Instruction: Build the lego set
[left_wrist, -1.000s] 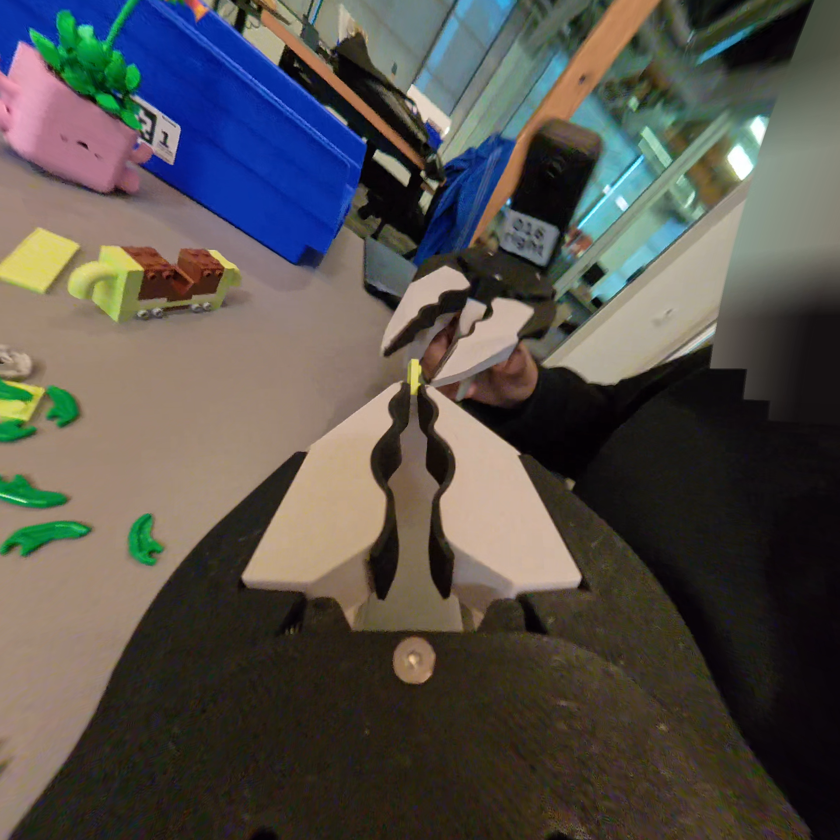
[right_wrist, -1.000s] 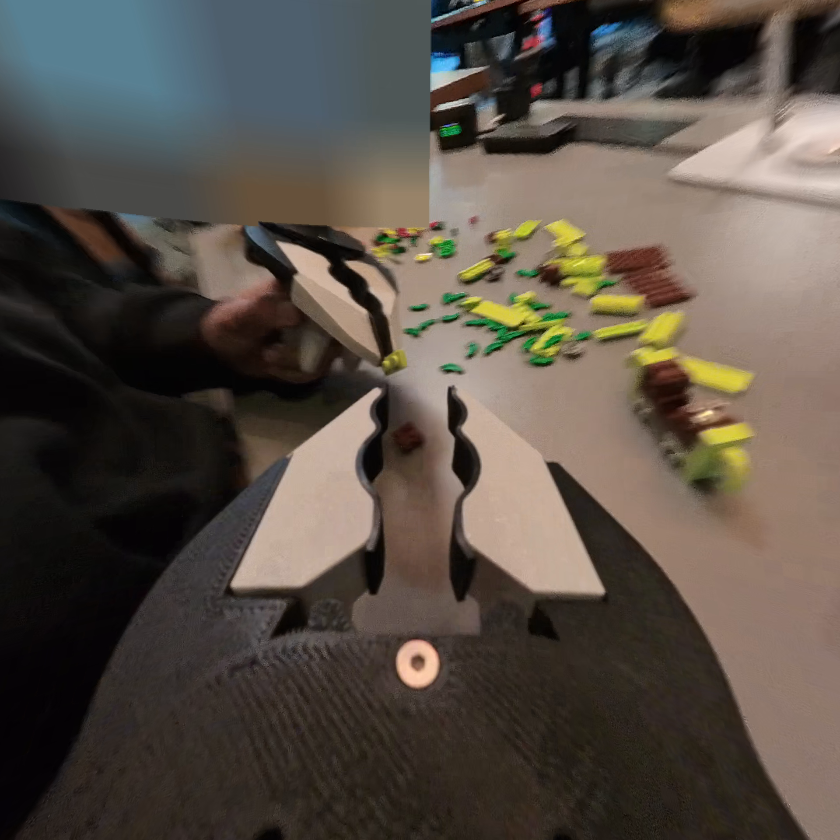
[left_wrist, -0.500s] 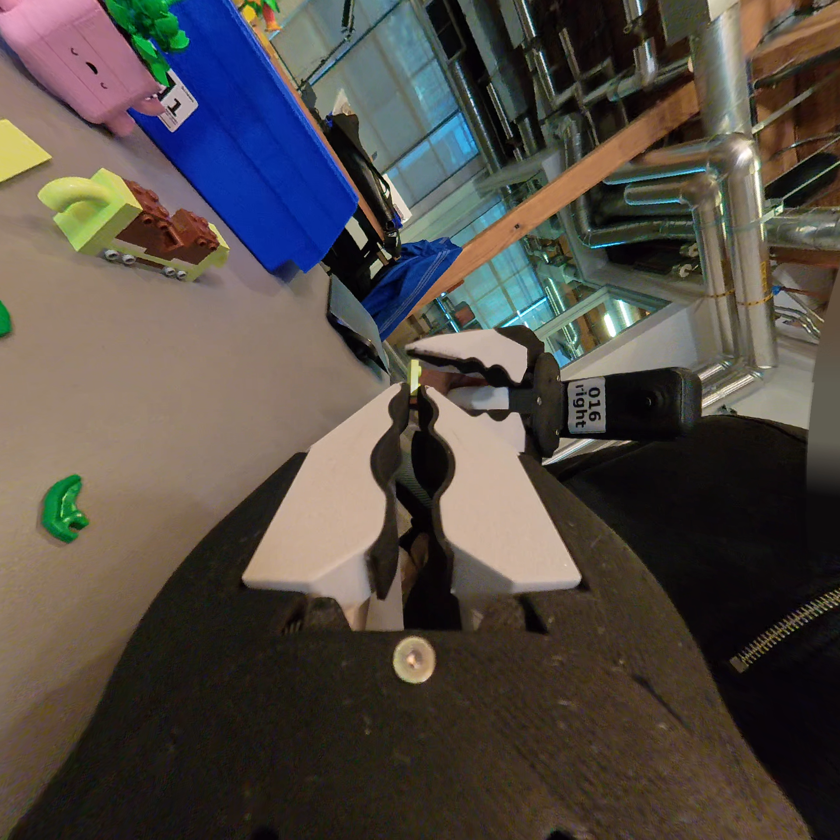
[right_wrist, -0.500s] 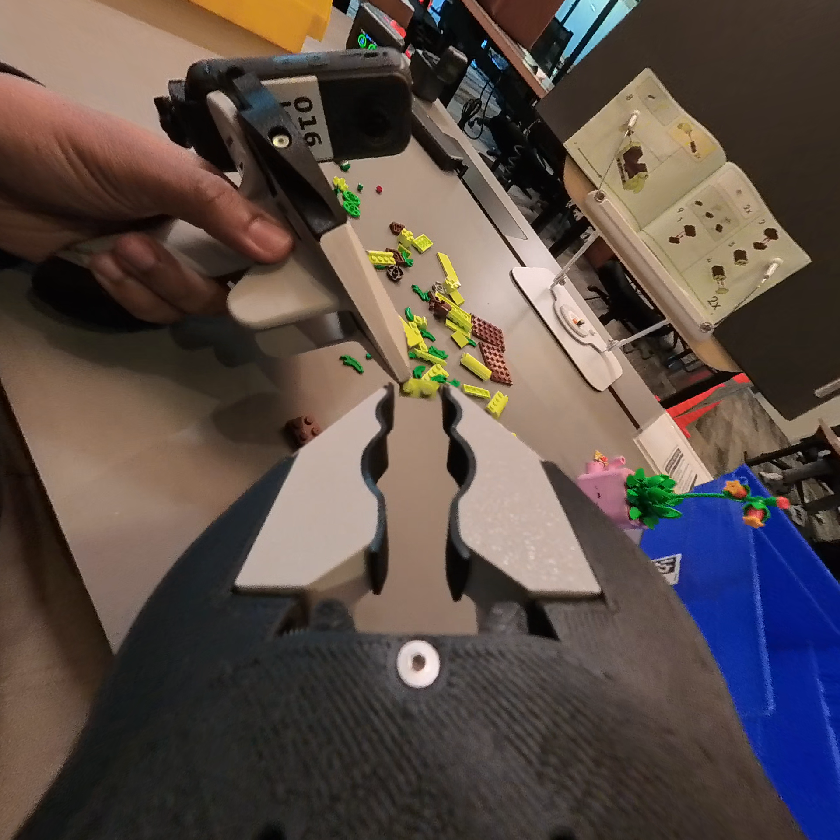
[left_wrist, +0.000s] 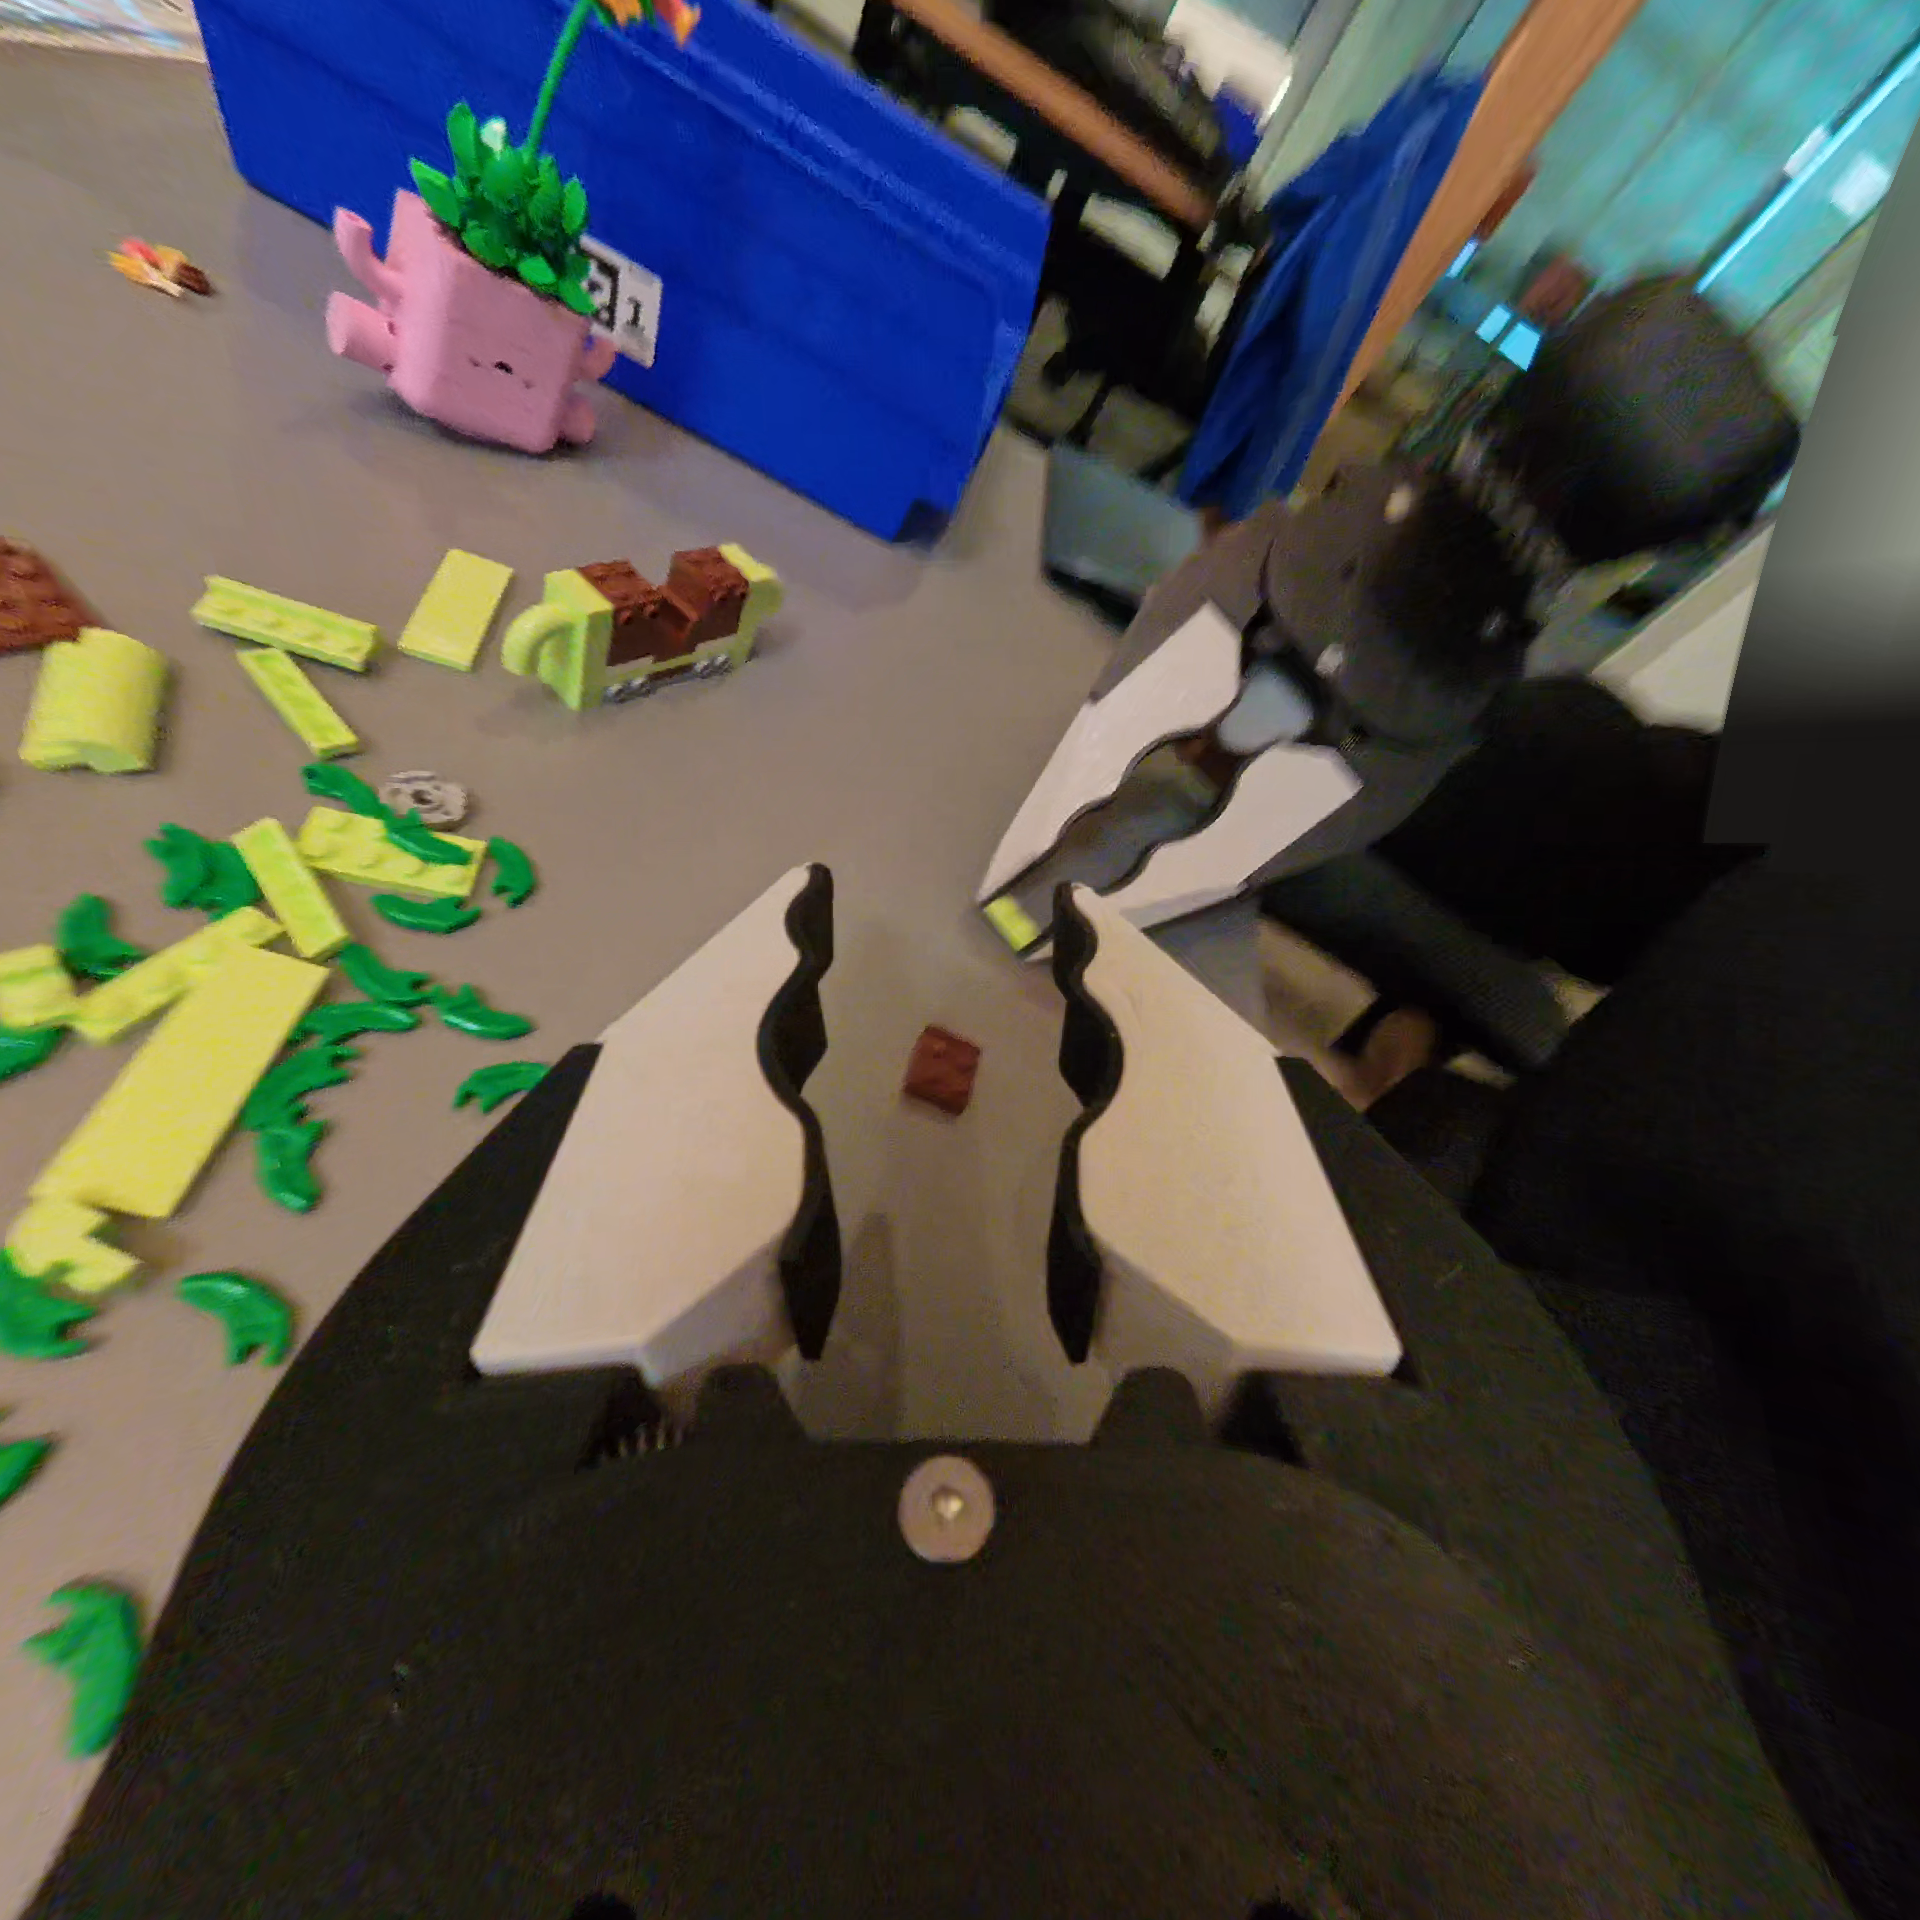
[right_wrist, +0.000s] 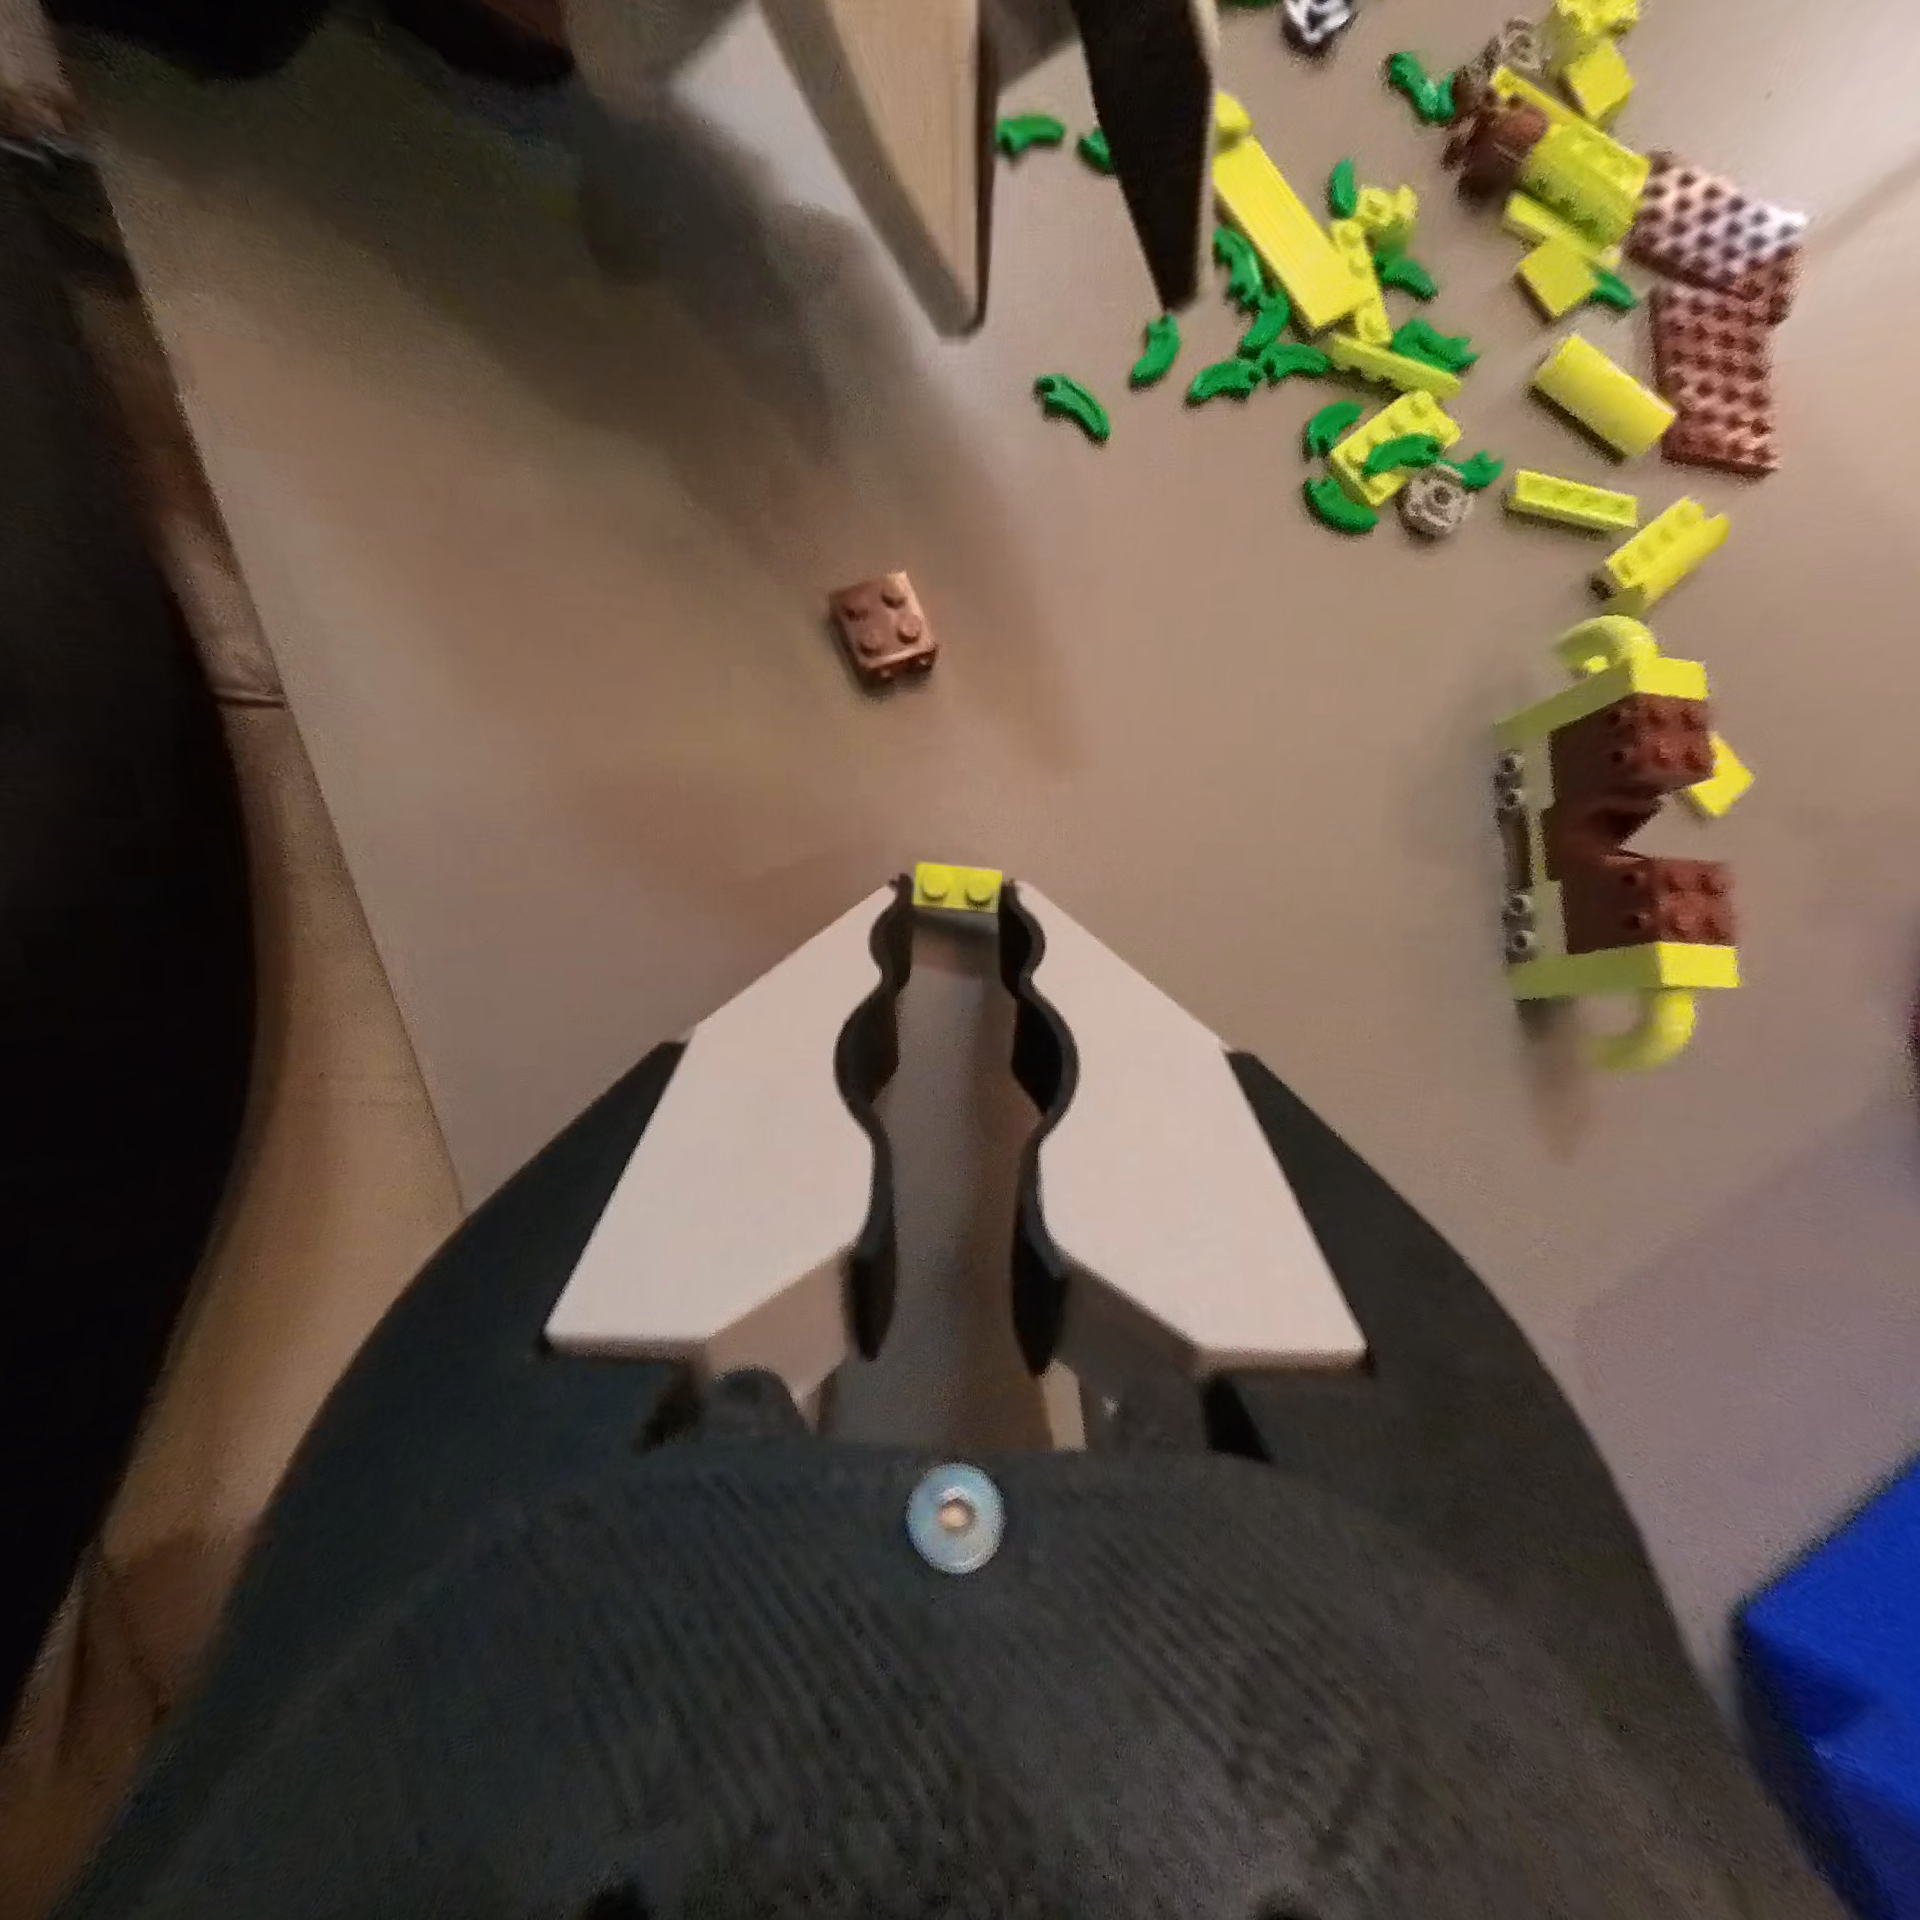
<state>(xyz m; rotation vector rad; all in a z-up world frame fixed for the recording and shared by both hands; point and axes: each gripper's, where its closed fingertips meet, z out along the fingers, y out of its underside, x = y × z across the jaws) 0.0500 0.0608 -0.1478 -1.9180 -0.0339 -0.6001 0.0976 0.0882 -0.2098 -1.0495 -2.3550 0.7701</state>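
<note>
Handoff done since 0.5 s ago: lime 2-stud plate (right_wrist: 957, 890) went from left gripper (left_wrist: 940, 894) to right gripper (right_wrist: 957, 883), now pinched at its tips above the table (right_wrist: 623, 790). My left jaws hang wide, empty, over the brown 2x2 brick (left_wrist: 941, 1068). Partial build (right_wrist: 1621, 852) lies beside the loose parts pile (right_wrist: 1351, 312); most assembly remains, I reckon.

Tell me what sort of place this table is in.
Probably an indoor workshop or lab space: a grey table strewn with loose lego pieces, a big blue bin behind it, glass partitions beyond.
</note>
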